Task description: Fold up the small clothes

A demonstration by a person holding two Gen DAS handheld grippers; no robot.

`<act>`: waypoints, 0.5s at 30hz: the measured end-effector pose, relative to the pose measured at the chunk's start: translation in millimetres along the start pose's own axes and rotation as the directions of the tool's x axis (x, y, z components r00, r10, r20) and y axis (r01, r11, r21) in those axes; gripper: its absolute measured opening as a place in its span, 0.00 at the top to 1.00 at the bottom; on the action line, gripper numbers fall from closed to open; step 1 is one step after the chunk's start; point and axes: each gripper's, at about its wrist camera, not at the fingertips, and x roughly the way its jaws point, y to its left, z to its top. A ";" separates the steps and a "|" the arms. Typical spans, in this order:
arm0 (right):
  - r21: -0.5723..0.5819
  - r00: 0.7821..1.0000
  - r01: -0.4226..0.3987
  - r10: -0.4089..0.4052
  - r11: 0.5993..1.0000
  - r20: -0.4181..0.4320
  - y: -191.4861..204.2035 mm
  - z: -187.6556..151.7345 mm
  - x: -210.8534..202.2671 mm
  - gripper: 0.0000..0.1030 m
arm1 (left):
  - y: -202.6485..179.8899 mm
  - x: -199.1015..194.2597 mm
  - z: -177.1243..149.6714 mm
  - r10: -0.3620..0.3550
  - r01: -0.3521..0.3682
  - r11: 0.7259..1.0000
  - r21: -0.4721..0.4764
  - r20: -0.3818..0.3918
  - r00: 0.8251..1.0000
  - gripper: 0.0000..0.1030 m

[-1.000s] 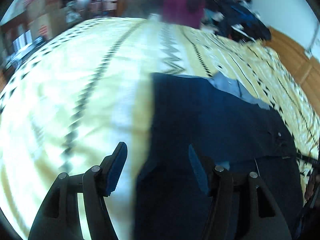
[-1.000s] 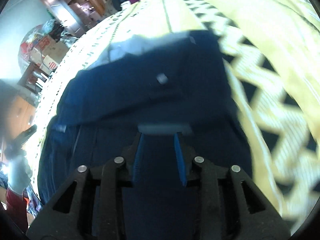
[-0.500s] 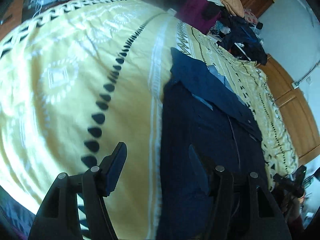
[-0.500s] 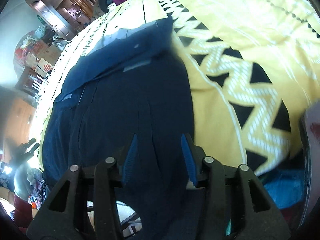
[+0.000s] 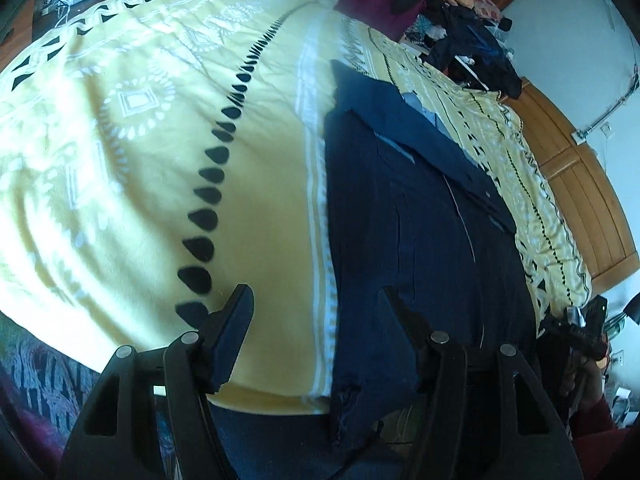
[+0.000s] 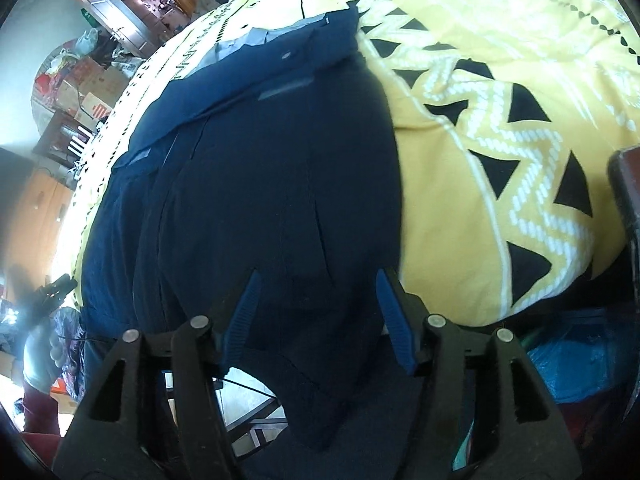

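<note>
A dark navy garment (image 5: pixel 420 216) lies spread flat on the yellow patterned bedspread (image 5: pixel 160 140), its far end folded back to show pale blue lining (image 5: pixel 424 114). My left gripper (image 5: pixel 316 320) is open at the garment's near left corner, which hangs over the bed's edge. In the right wrist view the same garment (image 6: pixel 260 168) fills the middle. My right gripper (image 6: pixel 318 304) hovers open over its near hem, with nothing between the fingers. The other gripper (image 5: pixel 580 328) shows at the far right of the left wrist view.
A pile of clothes (image 5: pixel 440 8) sits at the bed's far end by a wooden wardrobe (image 5: pixel 576 168). Boxes and shelves (image 6: pixel 84 92) stand beyond the bed. A blue bag (image 6: pixel 580 364) lies on the floor to my right. A dark wooden post (image 6: pixel 628 200) rises at the right edge.
Both grippers have pulled back from the garment's folded far end to the near edge of the bed. The right gripper went from nearly shut to open, letting go of the fold.
</note>
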 end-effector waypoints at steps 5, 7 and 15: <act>-0.008 1.000 0.012 -0.012 1.000 -0.017 4.5 -2.0 6.4 0.43 | -11.3 12.7 -3.7 0.008 -0.007 0.999 0.040 -0.023 1.000 0.36; -0.011 0.999 0.019 -0.020 1.000 -0.028 5.8 -2.7 7.7 0.43 | -14.5 15.9 -2.2 0.010 -0.009 0.999 0.047 -0.021 1.000 0.36; -0.036 0.998 0.047 -0.049 0.998 -0.048 16.8 3.1 9.5 0.42 | -15.5 24.8 1.3 0.036 -0.036 0.998 0.058 -0.003 0.999 0.36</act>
